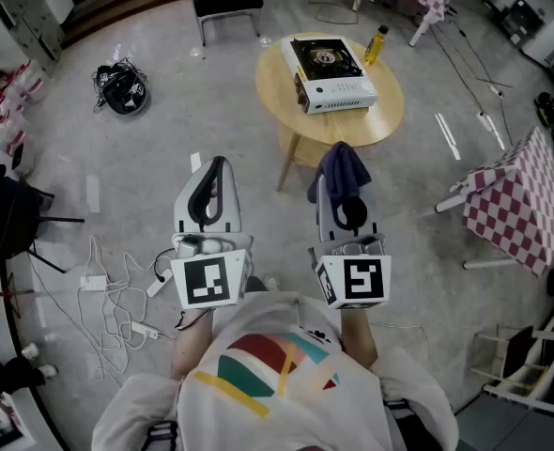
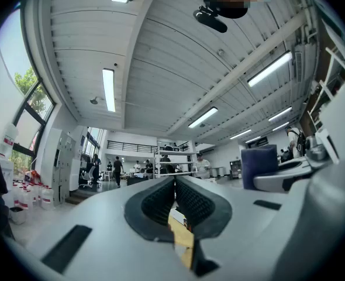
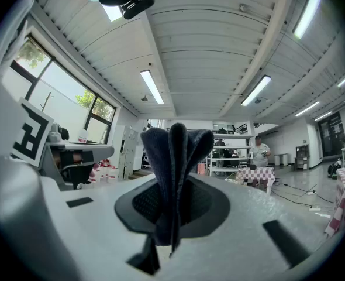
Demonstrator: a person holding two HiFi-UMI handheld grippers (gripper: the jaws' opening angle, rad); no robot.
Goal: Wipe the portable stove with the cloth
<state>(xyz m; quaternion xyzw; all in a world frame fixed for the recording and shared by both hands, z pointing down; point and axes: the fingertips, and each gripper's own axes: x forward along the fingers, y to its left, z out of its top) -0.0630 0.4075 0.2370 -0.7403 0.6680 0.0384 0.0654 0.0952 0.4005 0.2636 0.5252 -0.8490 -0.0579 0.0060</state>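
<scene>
Pinching the cloth (image 1: 341, 165) in clamped jaws, the right gripper (image 1: 341, 191) hangs short of the stove (image 1: 331, 75) straight ahead on the table (image 1: 380, 120), nearer it than the closed, empty left gripper (image 1: 216, 169).

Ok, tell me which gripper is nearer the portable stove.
Right. The right gripper, shut on the cloth, is held just short of the round table, nearly in line with the portable stove; the left gripper is beside it, farther left over the floor.
</scene>
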